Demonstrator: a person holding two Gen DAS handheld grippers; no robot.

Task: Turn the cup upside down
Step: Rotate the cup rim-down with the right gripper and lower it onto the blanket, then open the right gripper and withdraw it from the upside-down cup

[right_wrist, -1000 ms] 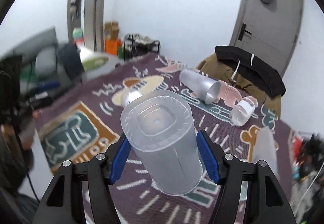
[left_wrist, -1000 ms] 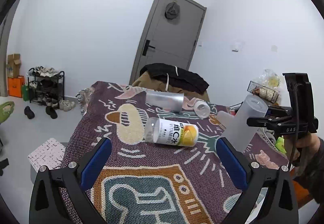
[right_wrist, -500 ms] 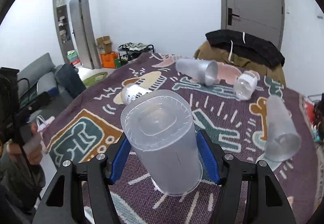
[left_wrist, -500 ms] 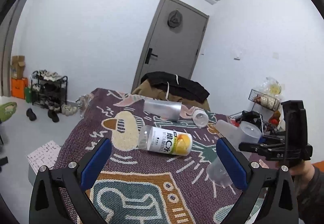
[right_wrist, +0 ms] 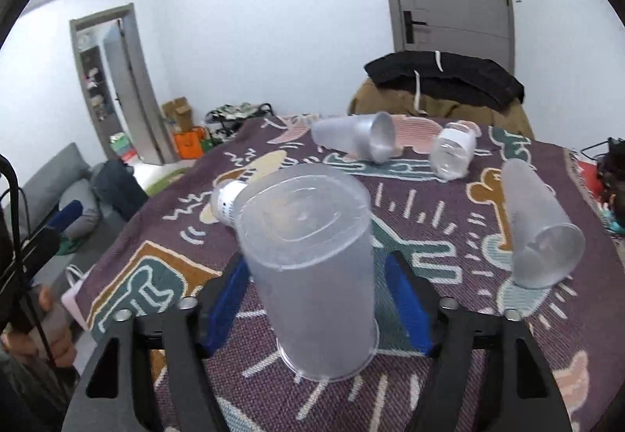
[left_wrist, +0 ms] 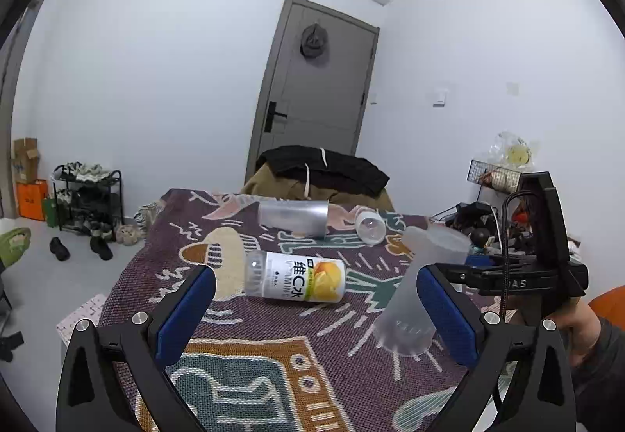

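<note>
A frosted plastic cup point(right_wrist: 312, 268) stands upside down, rim on the patterned cloth, between the blue pads of my right gripper point(right_wrist: 318, 299). The pads stand apart from the cup's sides, so the right gripper is open. The same cup point(left_wrist: 420, 293) shows in the left wrist view, partly behind my left gripper's right finger. My left gripper point(left_wrist: 316, 309) is open and empty, above the near part of the table.
On the patterned cloth point(left_wrist: 250, 334) lie a vitamin drink bottle point(left_wrist: 295, 281), another frosted cup point(right_wrist: 353, 137), a small clear bottle point(right_wrist: 453, 150) and a third frosted cup point(right_wrist: 541, 231) on its side at the right. A chair with clothes point(right_wrist: 441, 88) stands behind the table.
The right gripper brought the cup down until its rim met the cloth, then its pads came off the cup's sides. The left gripper tilted up a little.
</note>
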